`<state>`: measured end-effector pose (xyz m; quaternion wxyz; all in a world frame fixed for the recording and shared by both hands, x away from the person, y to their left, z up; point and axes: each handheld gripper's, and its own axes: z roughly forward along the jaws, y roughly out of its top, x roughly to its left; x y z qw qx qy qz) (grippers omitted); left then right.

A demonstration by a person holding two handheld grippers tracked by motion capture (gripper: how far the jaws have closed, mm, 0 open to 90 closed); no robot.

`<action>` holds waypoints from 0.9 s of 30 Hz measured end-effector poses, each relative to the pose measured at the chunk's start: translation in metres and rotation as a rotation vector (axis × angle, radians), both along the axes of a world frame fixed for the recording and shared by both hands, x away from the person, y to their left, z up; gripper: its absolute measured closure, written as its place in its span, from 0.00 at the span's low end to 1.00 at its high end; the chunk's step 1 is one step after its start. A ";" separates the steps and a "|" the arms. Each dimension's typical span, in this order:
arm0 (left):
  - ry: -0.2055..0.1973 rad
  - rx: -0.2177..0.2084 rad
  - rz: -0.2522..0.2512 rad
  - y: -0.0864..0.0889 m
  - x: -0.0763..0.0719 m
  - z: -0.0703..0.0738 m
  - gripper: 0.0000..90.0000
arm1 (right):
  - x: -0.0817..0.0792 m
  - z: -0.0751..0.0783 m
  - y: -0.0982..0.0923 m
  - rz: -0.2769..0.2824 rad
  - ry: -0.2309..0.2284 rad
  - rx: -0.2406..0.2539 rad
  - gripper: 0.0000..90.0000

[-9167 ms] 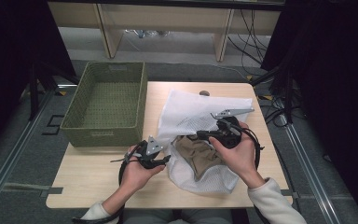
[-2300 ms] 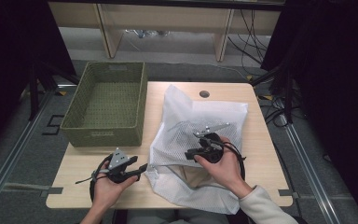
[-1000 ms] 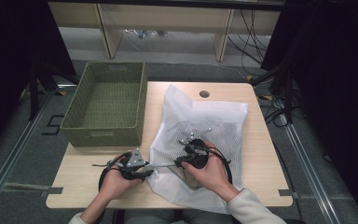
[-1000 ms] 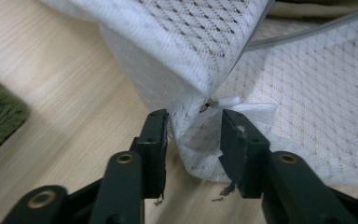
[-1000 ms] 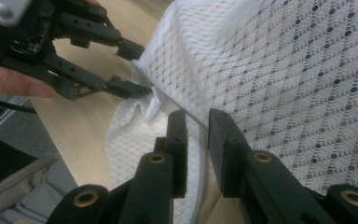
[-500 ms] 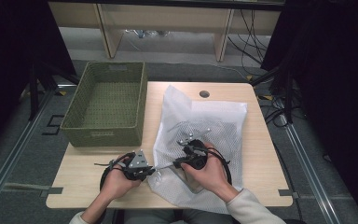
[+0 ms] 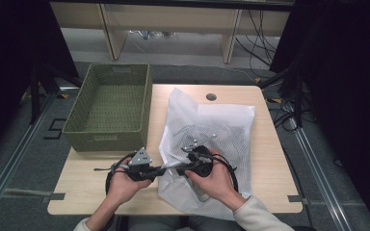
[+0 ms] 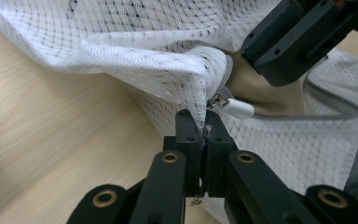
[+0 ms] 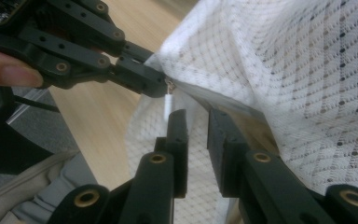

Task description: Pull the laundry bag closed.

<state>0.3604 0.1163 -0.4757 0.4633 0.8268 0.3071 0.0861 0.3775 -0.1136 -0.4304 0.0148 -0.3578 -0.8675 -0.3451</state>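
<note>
The left claw [image 8: 199,133] has just clamped shut on the corner of the mesh laundry bag [image 7: 212,130] beside the zipper pull [image 8: 230,106], at the desk's [image 7: 84,187] six o'clock edge. The right claw [image 9: 196,122] is half open, gripping nothing, so zipping can begin.

The large white mesh laundry bag [image 7: 207,130] carries a fine diamond netting pattern, its small zipper pull [image 8: 235,107] white on silver metal. Both claws are matte black with brass-coloured rivets. The woven rectangular basket [image 7: 108,108] is olive green; the wooden surface [image 7: 265,159] is pale, light-grained.
</note>
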 end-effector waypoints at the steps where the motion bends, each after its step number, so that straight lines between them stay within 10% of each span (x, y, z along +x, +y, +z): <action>1: 0.007 -0.013 0.011 -0.001 0.000 0.001 0.97 | -0.001 0.001 0.001 -0.009 -0.002 0.001 0.88; 27: 0.053 -0.102 0.035 -0.014 -0.007 0.007 0.97 | -0.002 -0.001 0.010 -0.004 -0.029 0.026 0.97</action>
